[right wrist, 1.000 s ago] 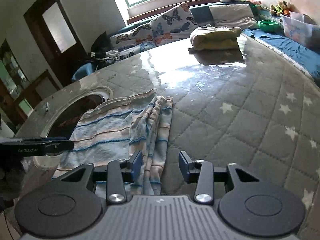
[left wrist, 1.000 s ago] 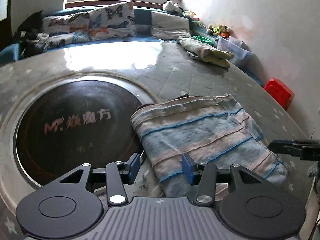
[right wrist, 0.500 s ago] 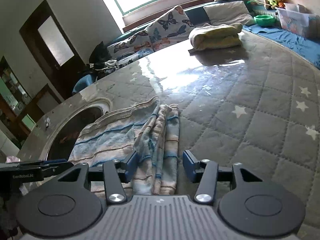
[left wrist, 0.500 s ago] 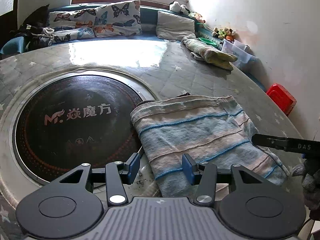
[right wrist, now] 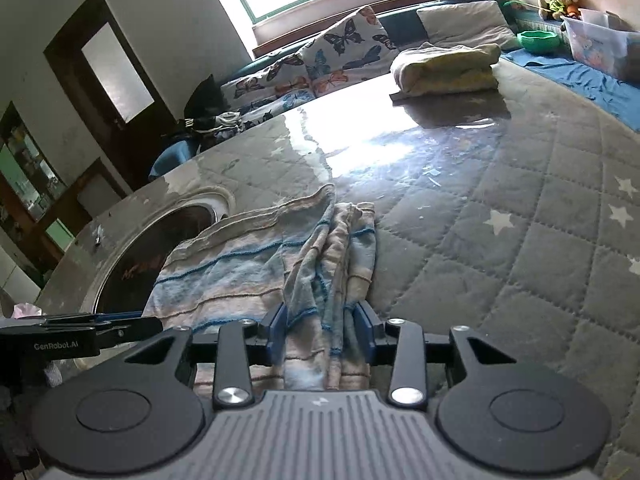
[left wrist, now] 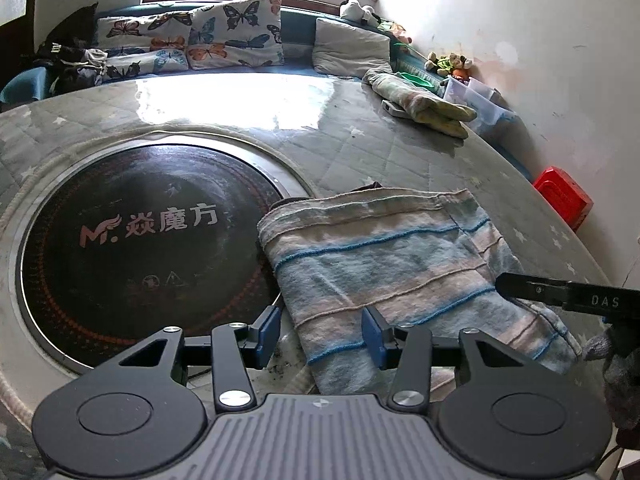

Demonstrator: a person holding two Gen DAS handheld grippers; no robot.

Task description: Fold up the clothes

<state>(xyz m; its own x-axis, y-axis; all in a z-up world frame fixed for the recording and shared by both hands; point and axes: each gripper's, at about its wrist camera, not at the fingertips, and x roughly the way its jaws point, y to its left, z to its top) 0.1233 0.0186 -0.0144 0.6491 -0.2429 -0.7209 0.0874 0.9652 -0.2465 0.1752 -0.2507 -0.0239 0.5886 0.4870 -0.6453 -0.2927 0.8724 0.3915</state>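
well, the striped cloth (left wrist: 384,264) in pale blue and pink lies partly folded on the quilted grey table cover (right wrist: 500,208), its left edge overlapping the rim of the round dark cooktop (left wrist: 132,248) set into the table. on the cloth's right side the fabric is gathered into a rumpled ridge (right wrist: 336,252) running near to far. the right gripper (right wrist: 323,330) sits low at the near end of that ridge, with bunched fabric filling the gap between its blue pads (right wrist: 278,328); the pads look to touch the cloth on both sides, though i cannot tell if they truly pinch it. the left gripper (left wrist: 320,332) hovers over the cloth's near left corner with its fingers spread apart, one pad (left wrist: 269,330) over the cooktop rim and the other over the fabric, holding nothing. far across the table rests another folded bundle, cream and yellow (right wrist: 444,66). beyond it, butterfly-print cushions (left wrist: 192,36) line a bench under the window, and a red box (left wrist: 564,196) sits low by the right wall.
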